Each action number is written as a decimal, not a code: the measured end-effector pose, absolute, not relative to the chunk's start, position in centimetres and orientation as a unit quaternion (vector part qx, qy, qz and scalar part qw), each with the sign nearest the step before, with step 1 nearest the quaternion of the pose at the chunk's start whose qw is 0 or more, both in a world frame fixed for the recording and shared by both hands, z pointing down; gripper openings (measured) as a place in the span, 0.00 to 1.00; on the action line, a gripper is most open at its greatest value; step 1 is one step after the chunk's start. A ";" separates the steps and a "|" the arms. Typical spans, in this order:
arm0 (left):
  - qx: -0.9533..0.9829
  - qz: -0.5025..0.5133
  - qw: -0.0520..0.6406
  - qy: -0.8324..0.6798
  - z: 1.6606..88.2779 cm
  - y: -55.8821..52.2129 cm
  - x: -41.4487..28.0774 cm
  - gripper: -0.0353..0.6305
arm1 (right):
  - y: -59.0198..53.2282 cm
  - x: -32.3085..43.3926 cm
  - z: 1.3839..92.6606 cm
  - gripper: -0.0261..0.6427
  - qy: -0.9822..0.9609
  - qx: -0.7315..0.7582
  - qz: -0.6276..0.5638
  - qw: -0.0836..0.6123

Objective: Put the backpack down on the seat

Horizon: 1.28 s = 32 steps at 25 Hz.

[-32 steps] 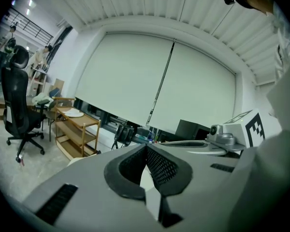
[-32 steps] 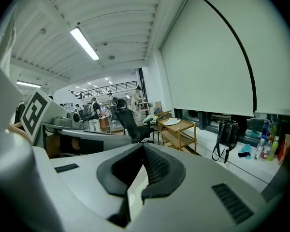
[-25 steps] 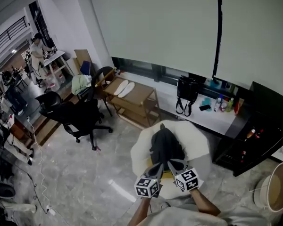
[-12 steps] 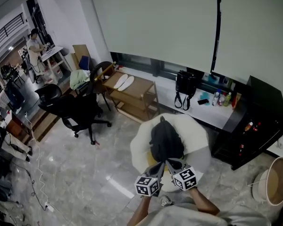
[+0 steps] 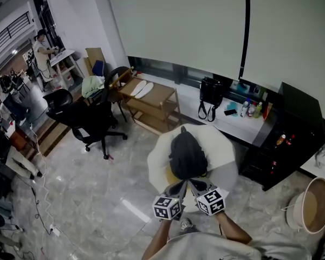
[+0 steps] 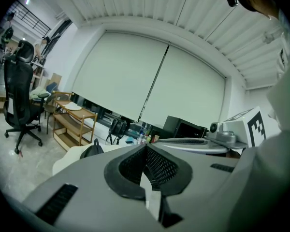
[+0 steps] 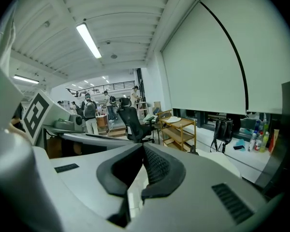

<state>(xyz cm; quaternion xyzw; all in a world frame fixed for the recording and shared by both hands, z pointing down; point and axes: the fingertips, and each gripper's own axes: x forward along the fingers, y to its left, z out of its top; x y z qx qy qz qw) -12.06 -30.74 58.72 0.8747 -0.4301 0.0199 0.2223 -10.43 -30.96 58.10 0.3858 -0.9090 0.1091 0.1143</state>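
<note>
- At the bottom of the head view, the left gripper (image 5: 177, 187) and the right gripper (image 5: 197, 185) are side by side. Their marker cubes are nearest the person and their jaws point toward the seat (image 5: 223, 145).
- Both pairs of jaws are pressed together — each gripper view shows them meeting, with nothing caught between.
- Just beyond the tips lies the black backpack (image 5: 187, 155), flat on the white, cushion-like seat, its top handle turned toward the window wall. Neither gripper has hold of it.
- The seat stands on a pale, glossy floor (image 5: 97, 199) — a wooden shelf rack (image 5: 151, 107) is near its left and a black cabinet (image 5: 284, 129) near its right.
- Farther out, a black bag (image 5: 208, 93) rests on the low ledge under the drawn blinds (image 5: 179, 26).
- A black office chair (image 5: 89, 126) stands at the left and a round basket (image 5: 309, 210) at the right edge.
</note>
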 end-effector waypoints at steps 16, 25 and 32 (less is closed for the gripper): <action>0.875 0.027 0.224 -0.428 59.3 -18.7 -6.4 0.10 | -19.4 -4.3 58.5 0.08 -0.904 0.397 0.118 0.110; 0.878 0.036 0.225 -0.421 60.2 -10.7 -3.4 0.10 | -11.7 -1.8 59.4 0.08 -0.902 0.398 0.126 0.110; 0.877 0.040 0.221 -0.425 60.0 -5.3 -1.8 0.10 | -6.4 -0.4 59.1 0.08 -0.906 0.391 0.122 0.108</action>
